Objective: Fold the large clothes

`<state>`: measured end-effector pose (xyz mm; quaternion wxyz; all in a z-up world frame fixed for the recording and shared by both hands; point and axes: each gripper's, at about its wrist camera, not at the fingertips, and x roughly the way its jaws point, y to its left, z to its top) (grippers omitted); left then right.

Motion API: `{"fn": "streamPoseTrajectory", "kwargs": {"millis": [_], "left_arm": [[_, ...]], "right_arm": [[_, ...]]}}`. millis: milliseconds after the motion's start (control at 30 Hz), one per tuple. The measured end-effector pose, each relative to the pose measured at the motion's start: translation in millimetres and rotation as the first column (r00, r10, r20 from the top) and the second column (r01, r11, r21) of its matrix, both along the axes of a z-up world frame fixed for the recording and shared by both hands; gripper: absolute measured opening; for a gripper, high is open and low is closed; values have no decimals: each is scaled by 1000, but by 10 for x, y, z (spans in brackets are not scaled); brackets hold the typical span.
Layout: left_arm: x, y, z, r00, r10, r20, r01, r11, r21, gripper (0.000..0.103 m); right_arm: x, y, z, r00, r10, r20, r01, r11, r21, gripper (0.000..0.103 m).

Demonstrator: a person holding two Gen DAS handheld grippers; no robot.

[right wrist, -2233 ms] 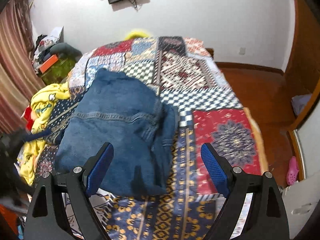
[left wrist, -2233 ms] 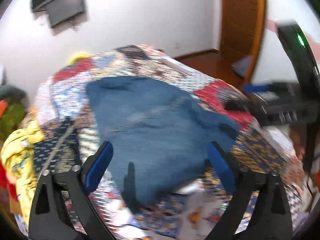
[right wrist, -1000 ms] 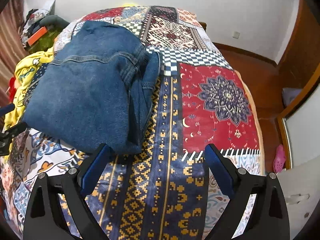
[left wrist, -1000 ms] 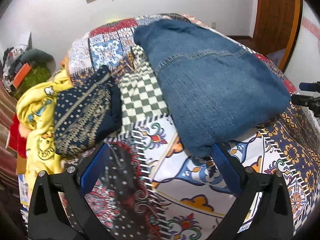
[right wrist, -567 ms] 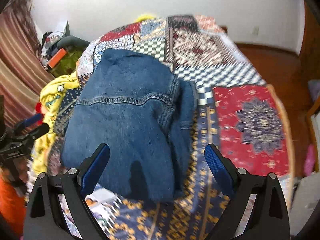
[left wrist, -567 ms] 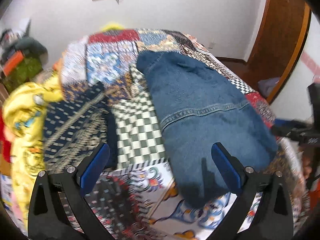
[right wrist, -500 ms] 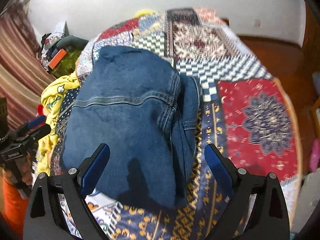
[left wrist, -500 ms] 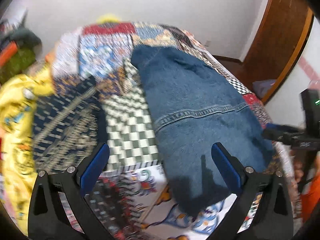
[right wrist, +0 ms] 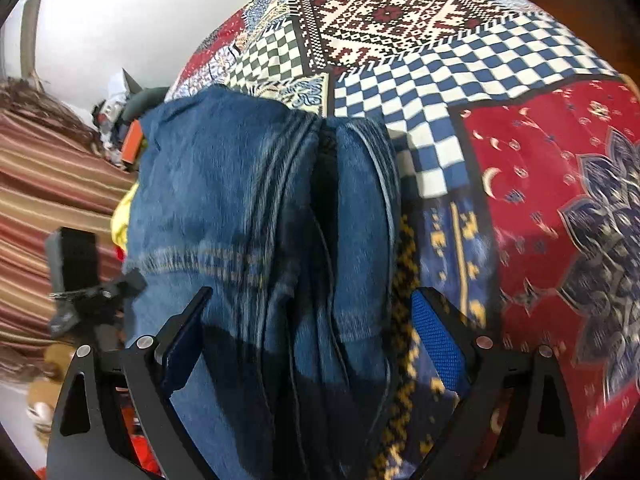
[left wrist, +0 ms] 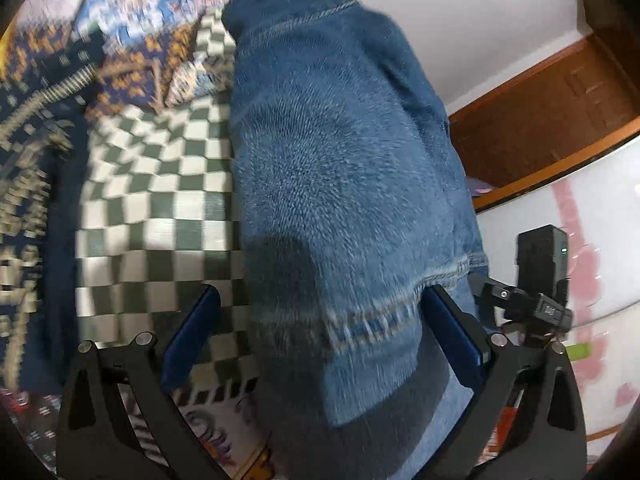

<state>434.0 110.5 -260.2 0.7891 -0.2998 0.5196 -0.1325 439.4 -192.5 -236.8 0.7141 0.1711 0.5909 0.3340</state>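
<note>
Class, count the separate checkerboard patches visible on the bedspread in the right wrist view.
2: a black-and-white checkered patch beyond the folded jeans, and a blue-and-white checkered patch right of it. Others may be hidden beneath the jeans.

- One folded denim garment [left wrist: 340, 168] lay on the bed.
- One patchwork bedspread [right wrist: 520, 152] was under it.
- Two grippers were in view: left gripper [left wrist: 320, 320], right gripper [right wrist: 308, 320].
- One striped curtain [right wrist: 48, 184] hung at the side.
</note>
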Motion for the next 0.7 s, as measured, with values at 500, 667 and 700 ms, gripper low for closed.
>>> {"fn": "streamPoseTrajectory", "kwargs": {"millis": [500, 667, 700], "left_arm": [[85, -212, 177, 998, -39, 58, 40, 999, -6, 56], [-144, -194, 547, 991, -52, 120, 52, 999, 6, 44], [-216, -168, 673, 988, -50, 149, 46, 999, 25, 44]], "right_arm": [[51, 140, 331, 1000, 18, 10, -18, 1000, -3, 41], [-52, 280, 645, 999, 28, 34, -28, 1000, -15, 32], [-96, 350, 737, 997, 41, 58, -39, 999, -27, 31]]}}
